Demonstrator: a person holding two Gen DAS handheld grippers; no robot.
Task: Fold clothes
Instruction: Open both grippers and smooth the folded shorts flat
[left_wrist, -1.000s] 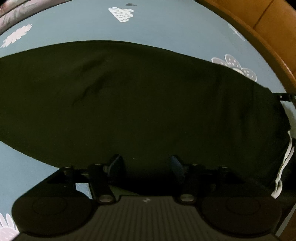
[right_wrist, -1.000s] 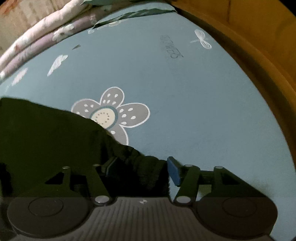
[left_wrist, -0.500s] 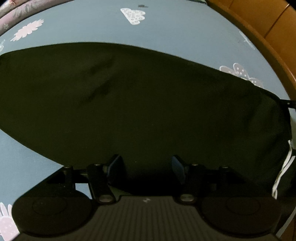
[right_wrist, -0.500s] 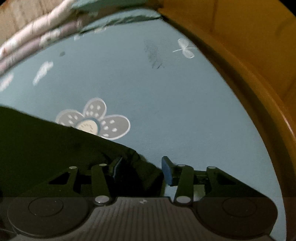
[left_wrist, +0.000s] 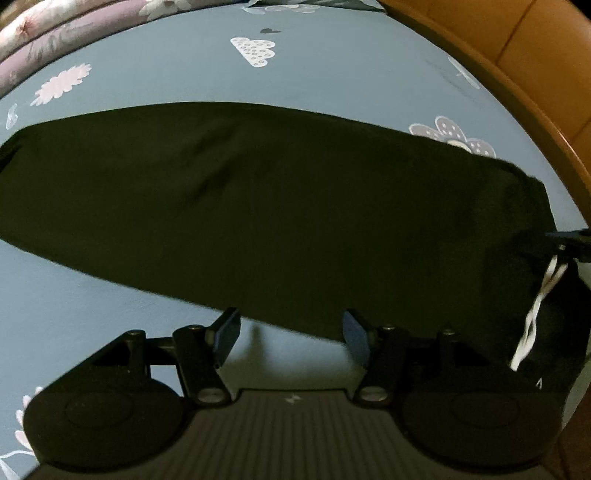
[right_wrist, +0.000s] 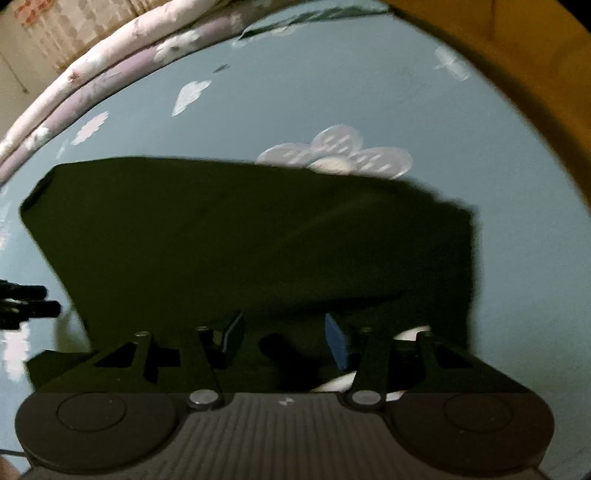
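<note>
A dark garment (left_wrist: 277, 206) lies spread flat on the blue flowered bedsheet (left_wrist: 332, 66), with a white drawstring (left_wrist: 535, 317) at its right end. My left gripper (left_wrist: 290, 334) hovers open over the garment's near edge, nothing between its fingers. In the right wrist view the same garment (right_wrist: 240, 240) fills the middle. My right gripper (right_wrist: 284, 339) hangs above its near part with the jaws opening; cloth lies under the gap, and the pads do not press on it. The right gripper's tip (left_wrist: 569, 243) shows at the left view's right edge.
A wooden bed frame (left_wrist: 535, 55) curves along the right side, also seen as the frame (right_wrist: 517, 74) in the right view. A pink floral quilt (right_wrist: 92, 74) lies along the far left edge of the sheet.
The right gripper has swung from the garment's right corner to over its middle; the bunched cloth between its fingers is gone. The left gripper pulled back slightly, uncovering the garment's near edge.
</note>
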